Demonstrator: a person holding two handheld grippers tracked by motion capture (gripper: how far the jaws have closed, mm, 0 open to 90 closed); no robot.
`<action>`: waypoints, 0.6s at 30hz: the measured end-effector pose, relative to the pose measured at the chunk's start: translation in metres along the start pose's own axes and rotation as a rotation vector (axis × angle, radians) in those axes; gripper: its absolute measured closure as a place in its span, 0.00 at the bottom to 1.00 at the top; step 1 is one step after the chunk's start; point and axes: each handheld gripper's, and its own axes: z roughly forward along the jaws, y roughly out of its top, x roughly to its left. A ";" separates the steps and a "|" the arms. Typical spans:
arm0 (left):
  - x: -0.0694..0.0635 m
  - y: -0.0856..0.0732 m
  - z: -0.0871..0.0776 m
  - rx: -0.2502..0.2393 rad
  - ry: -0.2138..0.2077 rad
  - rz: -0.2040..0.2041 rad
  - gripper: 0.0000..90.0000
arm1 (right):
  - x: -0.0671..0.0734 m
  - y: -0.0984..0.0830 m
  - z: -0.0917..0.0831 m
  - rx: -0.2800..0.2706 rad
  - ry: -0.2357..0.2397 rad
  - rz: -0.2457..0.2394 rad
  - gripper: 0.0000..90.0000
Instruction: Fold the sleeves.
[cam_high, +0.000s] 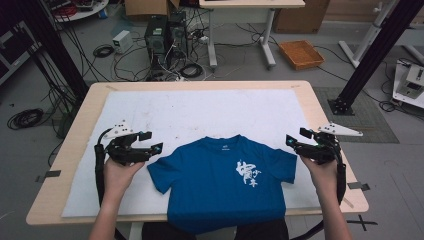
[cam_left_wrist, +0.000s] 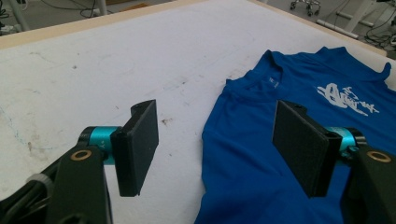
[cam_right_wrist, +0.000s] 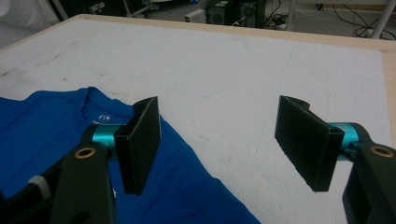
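Note:
A blue T-shirt (cam_high: 220, 175) with white lettering lies flat on the white mat (cam_high: 200, 110), its hem hanging over the table's near edge. My left gripper (cam_high: 151, 142) hovers just beyond the shirt's left sleeve, jaws wide open and empty. In the left gripper view the shirt (cam_left_wrist: 289, 140) lies under the right jaw, and the left gripper (cam_left_wrist: 217, 149) has bare mat between its jaws. My right gripper (cam_high: 297, 139) stands open by the right sleeve. In the right gripper view the shirt (cam_right_wrist: 56, 126) lies under the left jaw of the right gripper (cam_right_wrist: 224, 144).
The wooden table (cam_high: 75, 145) shows a bare rim around the mat. Beyond it on the floor are computer towers (cam_high: 165, 35), tangled cables, an orange tray (cam_high: 301, 54) and black frame posts (cam_high: 370, 55) at both sides.

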 end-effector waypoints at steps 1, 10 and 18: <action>0.000 0.000 0.000 0.001 0.000 0.000 0.35 | 0.000 0.000 -0.001 0.000 0.000 0.001 0.35; 0.002 -0.001 -0.002 0.021 0.013 -0.019 0.35 | 0.000 0.002 -0.001 -0.005 0.001 0.005 0.35; 0.004 -0.011 -0.010 0.041 0.011 -0.045 0.41 | -0.002 0.001 -0.006 -0.015 -0.009 0.016 0.35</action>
